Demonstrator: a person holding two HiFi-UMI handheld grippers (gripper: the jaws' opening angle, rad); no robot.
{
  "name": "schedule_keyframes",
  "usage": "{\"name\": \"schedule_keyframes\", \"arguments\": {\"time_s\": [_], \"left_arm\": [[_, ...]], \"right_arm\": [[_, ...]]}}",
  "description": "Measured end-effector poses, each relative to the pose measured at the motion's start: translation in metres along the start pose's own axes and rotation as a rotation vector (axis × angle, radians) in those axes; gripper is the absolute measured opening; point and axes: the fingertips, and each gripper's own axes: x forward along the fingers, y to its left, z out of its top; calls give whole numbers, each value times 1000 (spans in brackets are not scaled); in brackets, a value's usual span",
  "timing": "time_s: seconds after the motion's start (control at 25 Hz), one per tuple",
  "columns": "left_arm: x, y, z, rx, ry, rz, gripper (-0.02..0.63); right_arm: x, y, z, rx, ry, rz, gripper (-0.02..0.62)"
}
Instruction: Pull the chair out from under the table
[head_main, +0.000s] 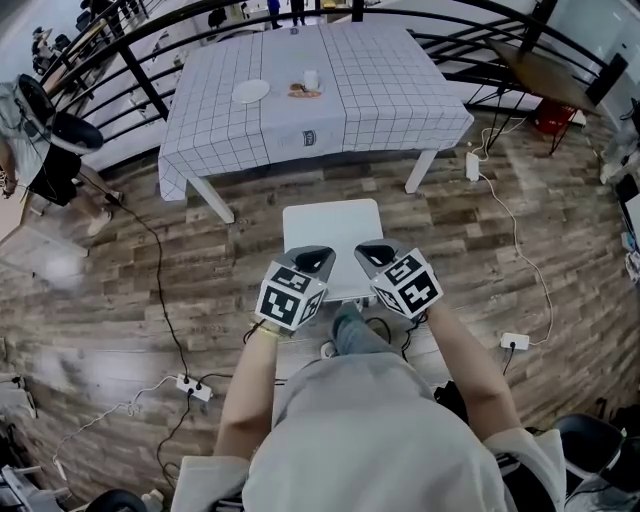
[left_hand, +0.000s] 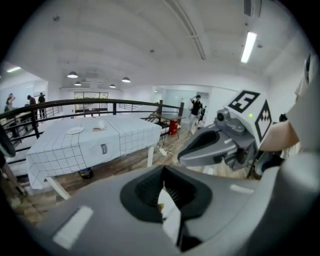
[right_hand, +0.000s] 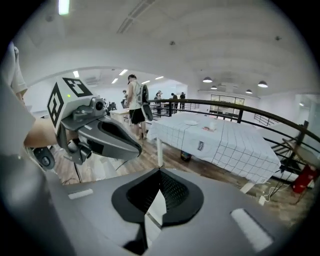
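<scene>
The white chair (head_main: 332, 232) stands on the wood floor in front of the table (head_main: 400, 100), clear of the checked tablecloth; only its flat seat shows. Both grippers hover side by side over the seat's near edge, pointing forward and down. My left gripper (head_main: 318, 258) is shut with nothing held; in its own view the jaws (left_hand: 164, 187) meet, with a white sliver of seat behind them. My right gripper (head_main: 372, 252) is shut too, its jaws (right_hand: 159, 192) closed on nothing. Each gripper view shows the other gripper alongside and the table (left_hand: 120, 137) (right_hand: 235, 147) beyond.
On the table are a plate (head_main: 251, 91), a cup (head_main: 311, 79) and a small dish. Power strips (head_main: 194, 387) (head_main: 514, 341) and cables lie on the floor at both sides. A black railing (head_main: 150, 80) runs behind the table, and a person (head_main: 40, 130) stands far left.
</scene>
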Motion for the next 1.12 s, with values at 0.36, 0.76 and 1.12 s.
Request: {"name": "schedule_keyframes", "arguments": {"time_s": [0.36,0.76,1.12], "left_arm": [[-12,17,24,-122,-215,148,11],[-23,18,18,-169,-301,190,11],[-28,16,13,-173,-320,203,11]], "right_arm": [[-11,-14,19,202,-171,-87,-2],[-25,-9,30,311,-315,-144,-2],[-34,-8,29,343,-368,-166,-2]]}}
